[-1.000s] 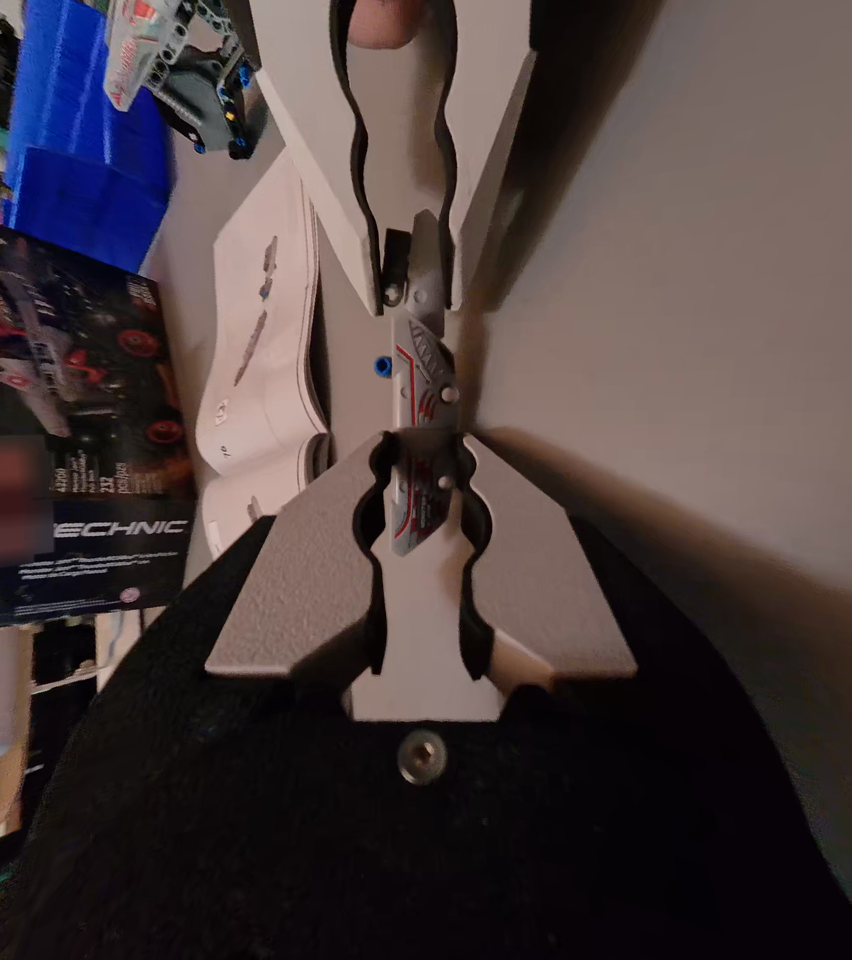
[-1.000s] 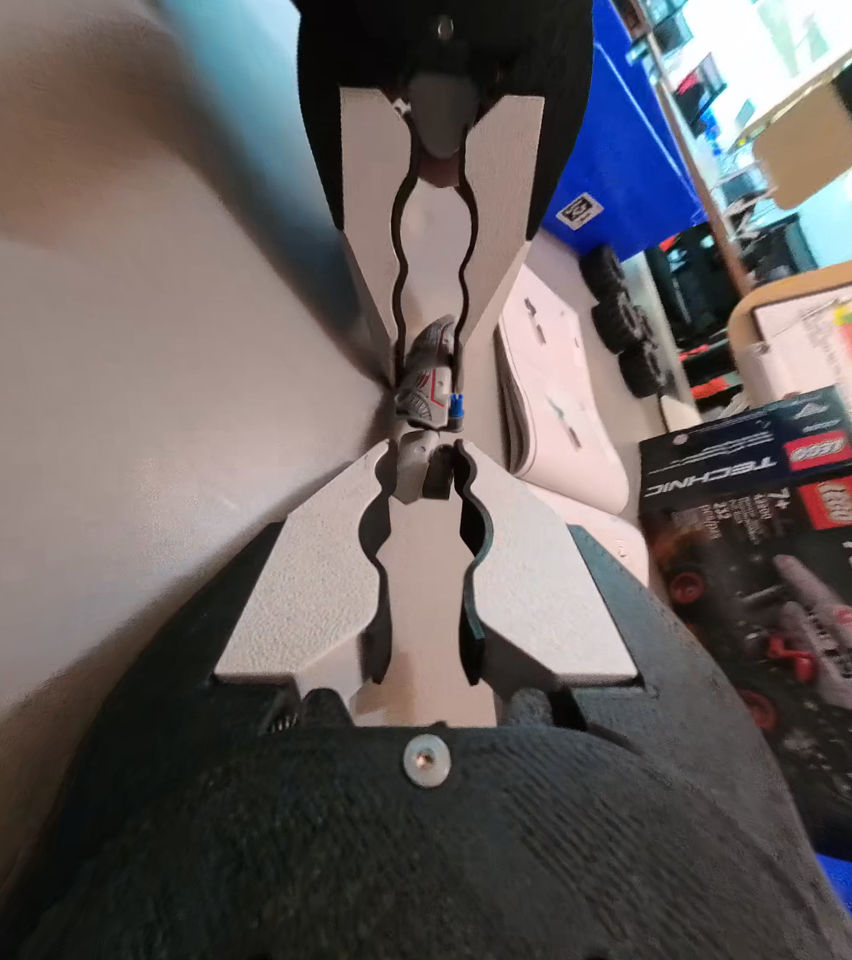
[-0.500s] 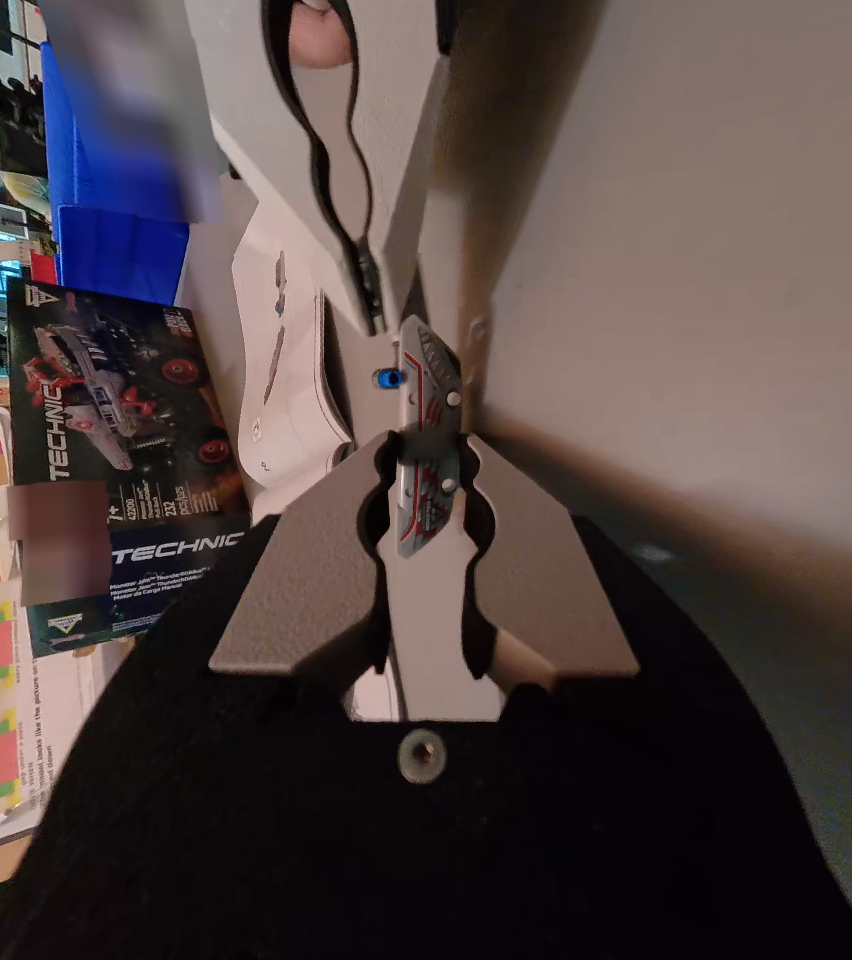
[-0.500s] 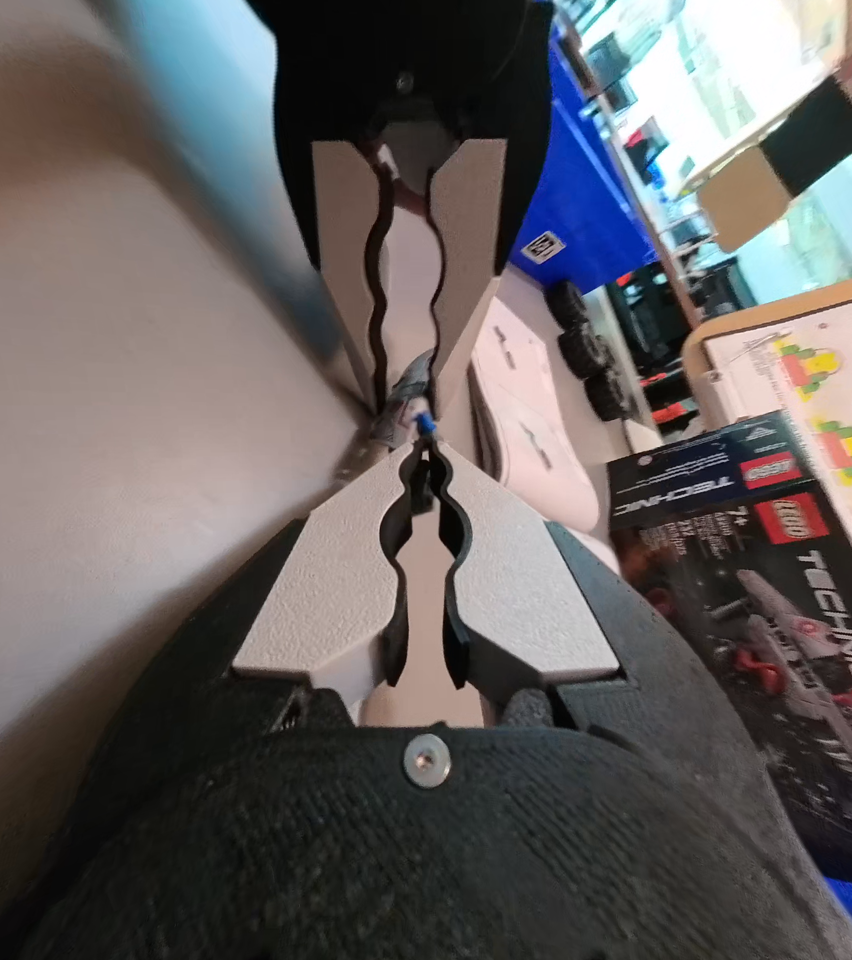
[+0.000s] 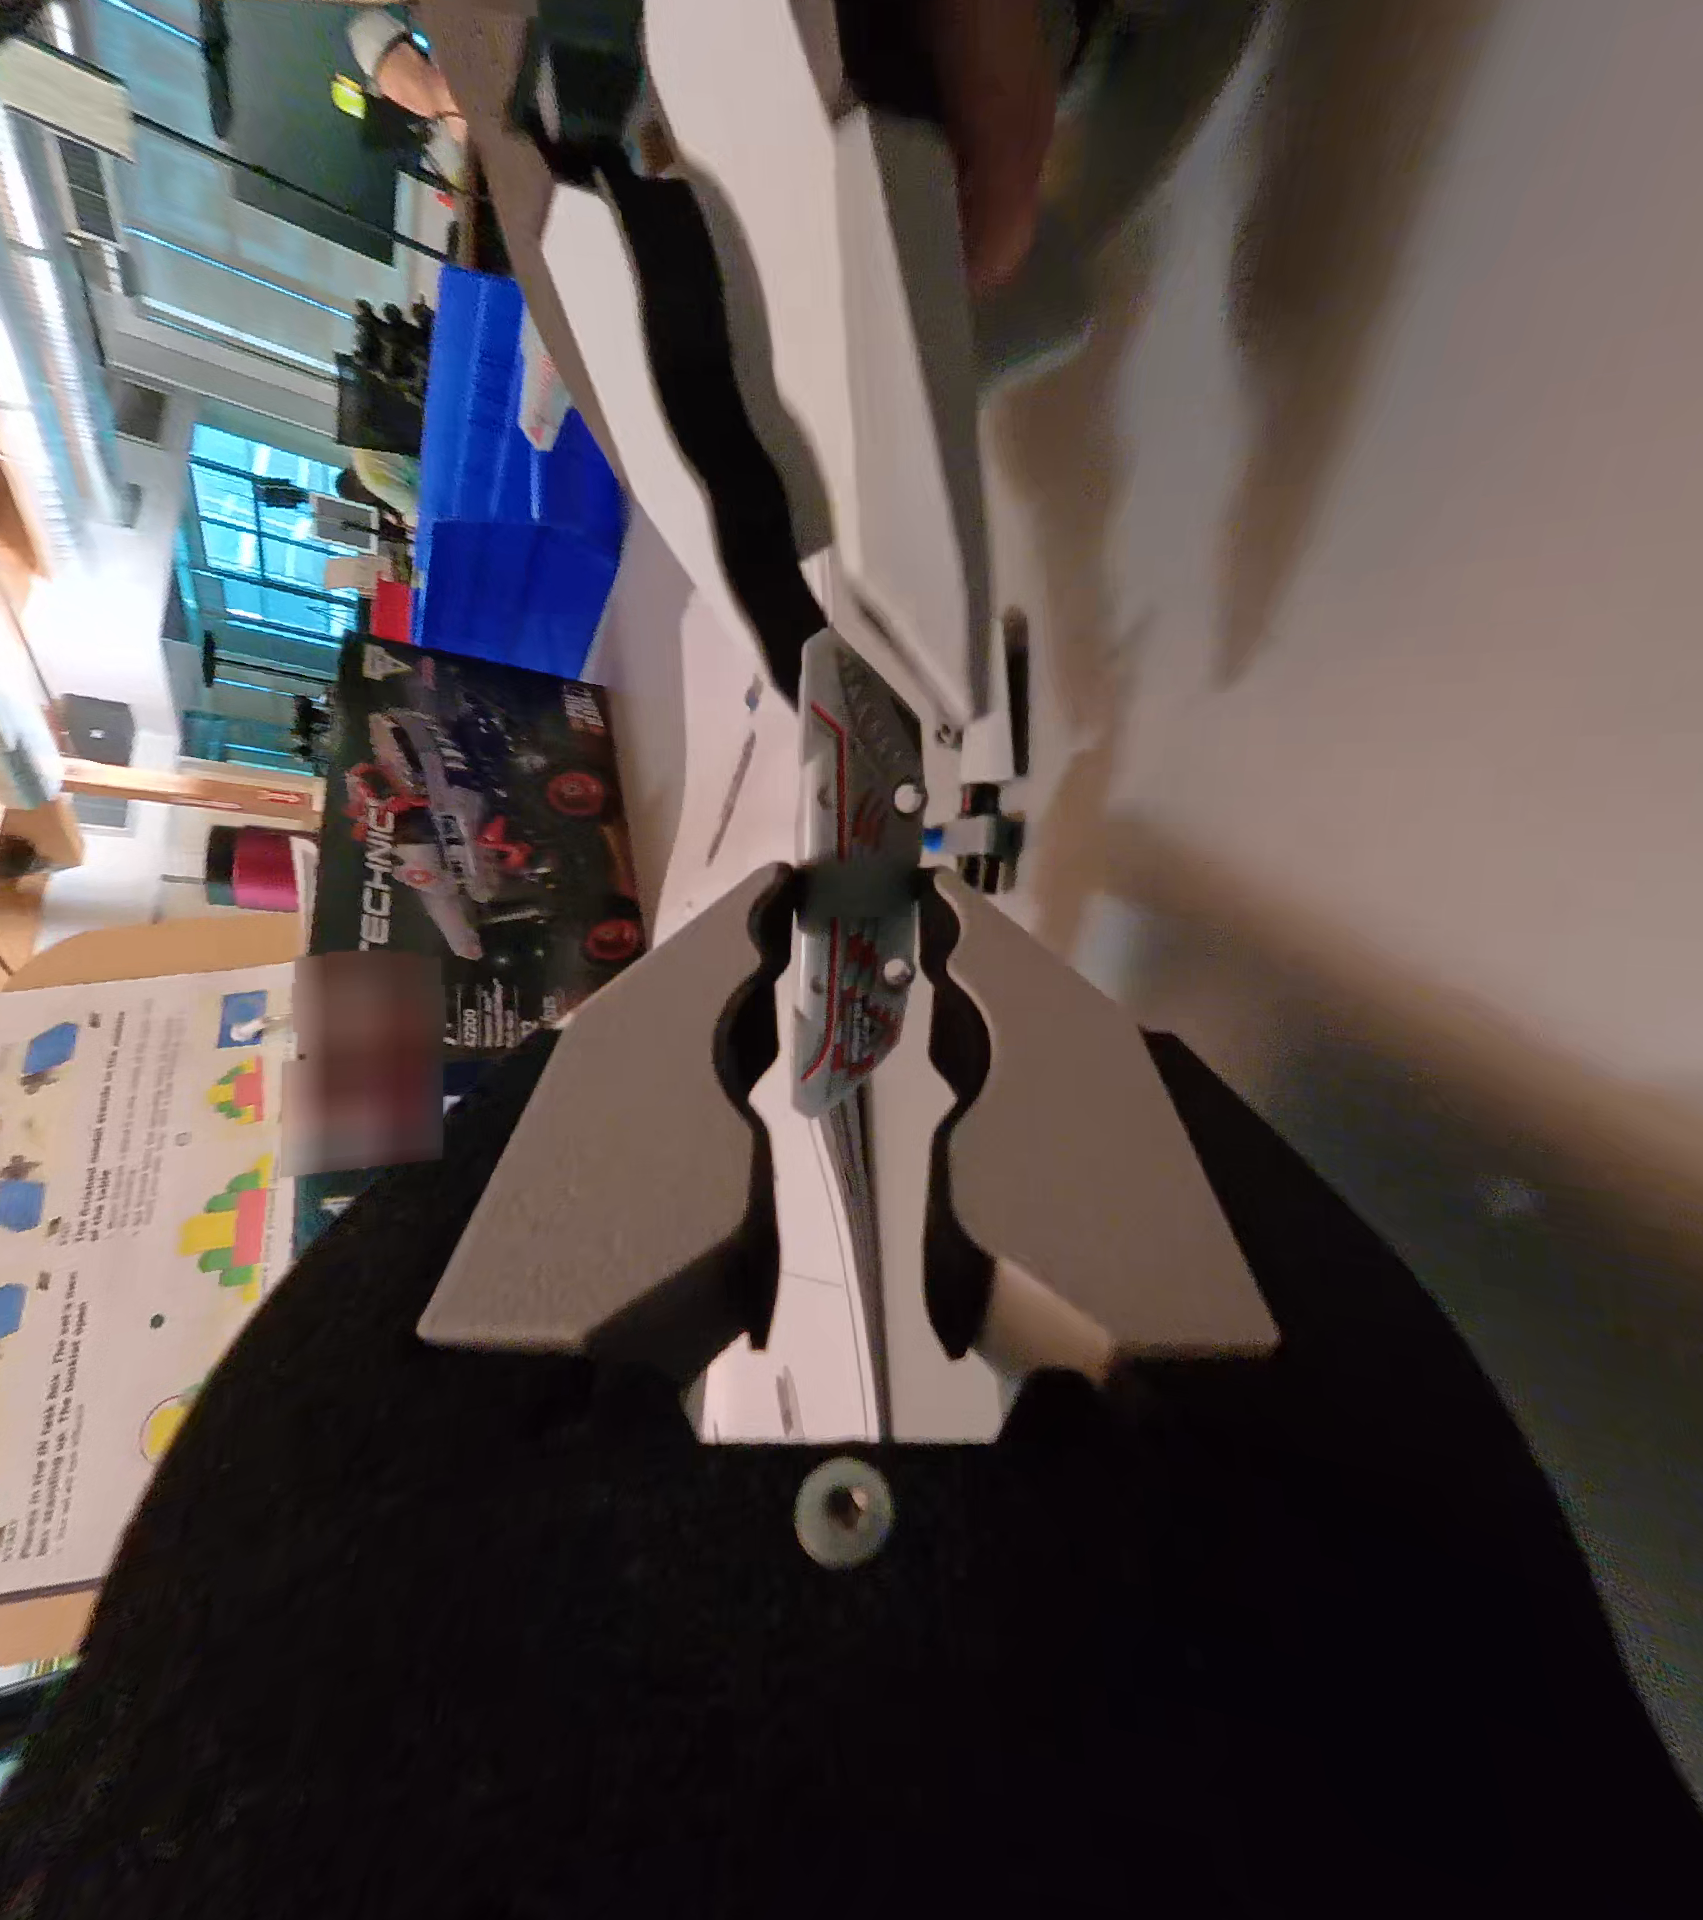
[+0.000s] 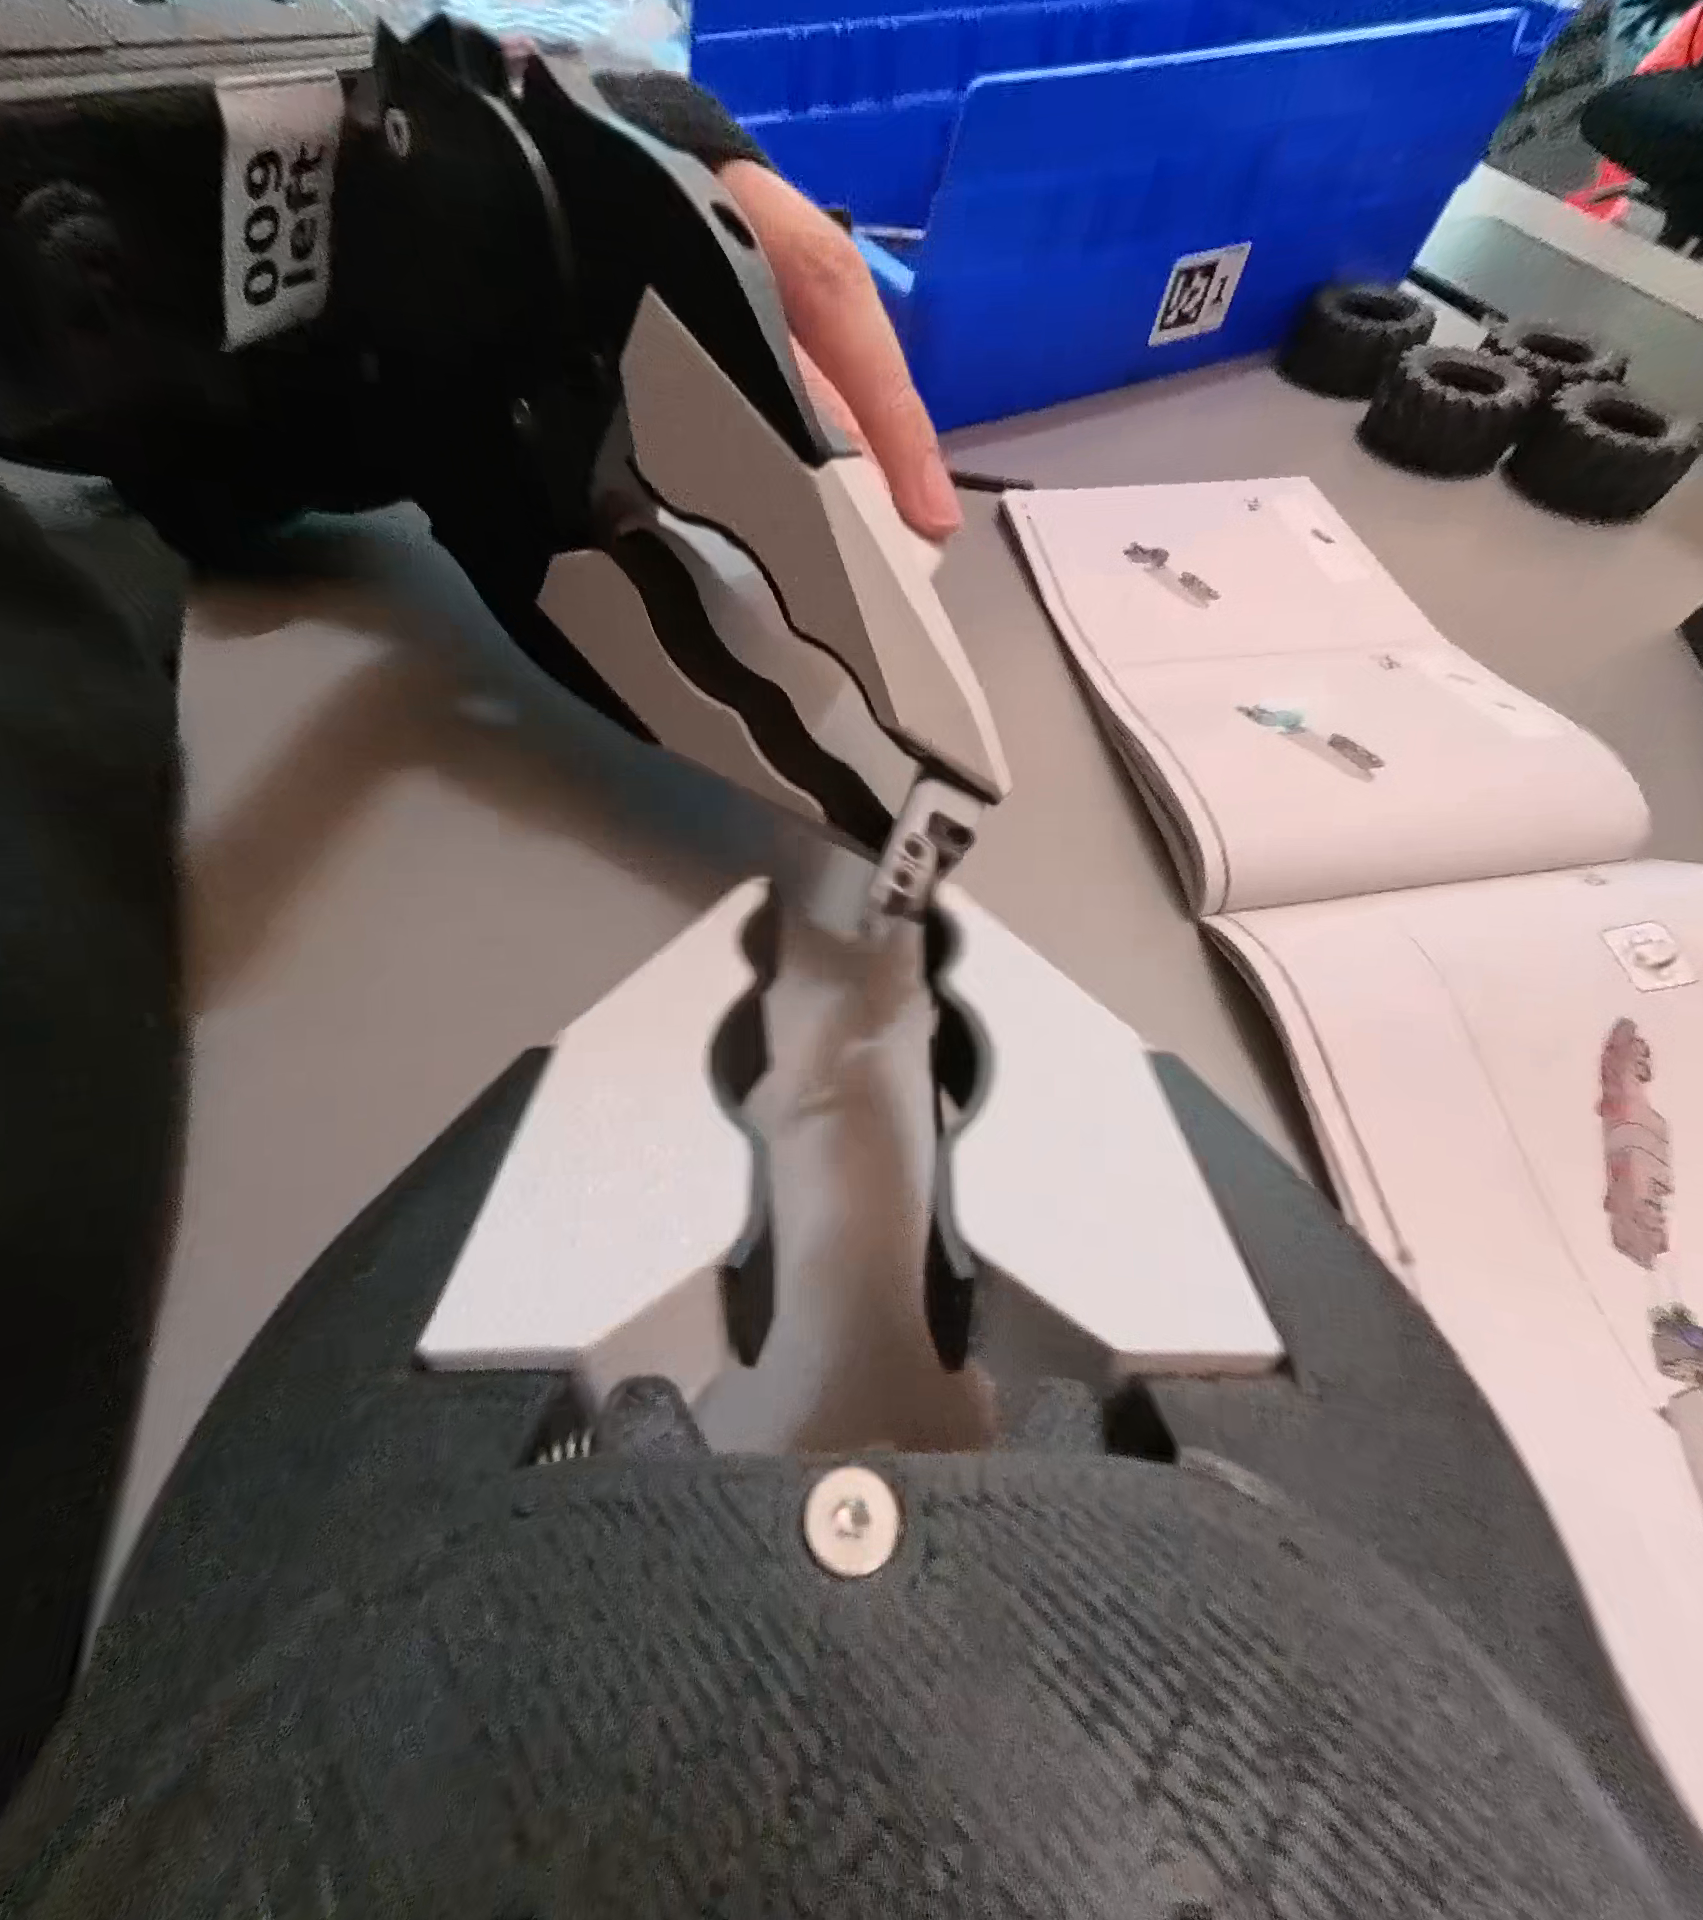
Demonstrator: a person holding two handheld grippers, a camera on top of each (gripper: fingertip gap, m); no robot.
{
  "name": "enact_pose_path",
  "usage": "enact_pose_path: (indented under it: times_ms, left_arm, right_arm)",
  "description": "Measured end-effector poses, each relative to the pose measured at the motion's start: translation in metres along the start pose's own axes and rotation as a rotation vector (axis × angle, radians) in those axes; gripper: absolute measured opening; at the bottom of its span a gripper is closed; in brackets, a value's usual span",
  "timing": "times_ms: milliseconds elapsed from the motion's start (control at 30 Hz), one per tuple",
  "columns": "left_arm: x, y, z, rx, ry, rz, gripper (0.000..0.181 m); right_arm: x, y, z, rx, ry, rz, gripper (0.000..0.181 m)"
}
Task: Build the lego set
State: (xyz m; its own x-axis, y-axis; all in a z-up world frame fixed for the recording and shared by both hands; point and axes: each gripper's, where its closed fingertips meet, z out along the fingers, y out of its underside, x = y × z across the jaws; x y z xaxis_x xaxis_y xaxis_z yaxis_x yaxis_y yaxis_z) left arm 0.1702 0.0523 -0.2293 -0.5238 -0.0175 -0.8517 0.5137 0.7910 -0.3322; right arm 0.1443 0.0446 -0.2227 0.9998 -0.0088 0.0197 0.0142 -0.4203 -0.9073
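Observation:
My left gripper (image 5: 857, 894) is shut on a grey Lego panel with red markings (image 5: 852, 987), held edge-up above the table. A small grey connector with a blue pin (image 5: 987, 831) sits against the panel's right side. My right gripper (image 6: 847, 904) faces the left gripper (image 6: 930, 821) tip to tip, its jaws closed around the near end of the grey connector (image 6: 914, 868). In the left wrist view the right gripper (image 5: 888, 696) comes down from the top and straddles the panel's far end. Both views are blurred.
An open instruction booklet (image 6: 1346, 727) lies on the grey table (image 6: 411, 831) to the right. Several black tyres (image 6: 1512, 405) and blue bins (image 6: 1138, 156) stand behind it. The dark Lego box (image 5: 483, 810) and a paper sheet with pictures (image 5: 47, 1247) are at the left. A person's finger (image 6: 857, 343) rests on the left gripper.
Both grippers have swung round and lifted, so the views now look across the table. The right gripper's jaws, narrow half a second ago, stand wider around the connector at the panel.

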Motion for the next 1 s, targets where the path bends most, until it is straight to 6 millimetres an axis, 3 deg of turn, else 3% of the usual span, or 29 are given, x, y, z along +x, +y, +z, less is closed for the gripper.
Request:
enact_pose_path:
  times_ms: [33, 200, 333, 433, 533, 667, 767, 900, 1000]
  left_arm:
    - [-0.002, -0.003, 0.000, 0.009, -0.016, -0.005, 0.021]
    - [0.020, 0.001, 0.001, -0.005, 0.110, -0.173, 0.034]
    - [0.016, 0.005, -0.005, -0.008, 0.158, -0.459, 0.030]
    - [0.012, 0.004, -0.010, 0.005, 0.180, -0.504, 0.028]
    - [0.023, 0.015, -0.011, -0.062, 0.217, -0.478, 0.022]
    - [0.032, 0.034, -0.013, -0.151, 0.206, -0.435, 0.013]
    - [0.032, 0.043, -0.017, -0.200, 0.186, -0.464, 0.012]
    - [0.028, 0.059, -0.032, -0.270, 0.137, -0.520, 0.012]
    - [0.026, 0.053, -0.044, -0.224, 0.127, -0.668, 0.012]
  right_arm:
    - [0.003, -0.002, 0.000, 0.012, 0.032, -0.031, 0.008]
    - [0.007, 0.004, -0.001, -0.092, 0.180, -0.282, 0.004]
    - [0.003, 0.007, 0.003, -0.182, 0.286, -0.487, 0.004]
    - [0.000, 0.009, 0.012, -0.238, 0.341, -0.574, 0.005]
    - [-0.007, 0.016, 0.028, -0.318, 0.327, -0.647, 0.007]
    - [-0.024, 0.019, 0.051, -0.338, 0.232, -0.644, 0.008]
    - [-0.023, 0.014, 0.051, -0.329, 0.235, -0.633, 0.024]
    - [-0.009, 0.014, 0.019, -0.328, 0.236, -0.464, 0.033]
    - [0.024, 0.020, -0.009, -0.294, 0.328, -0.122, 0.036]
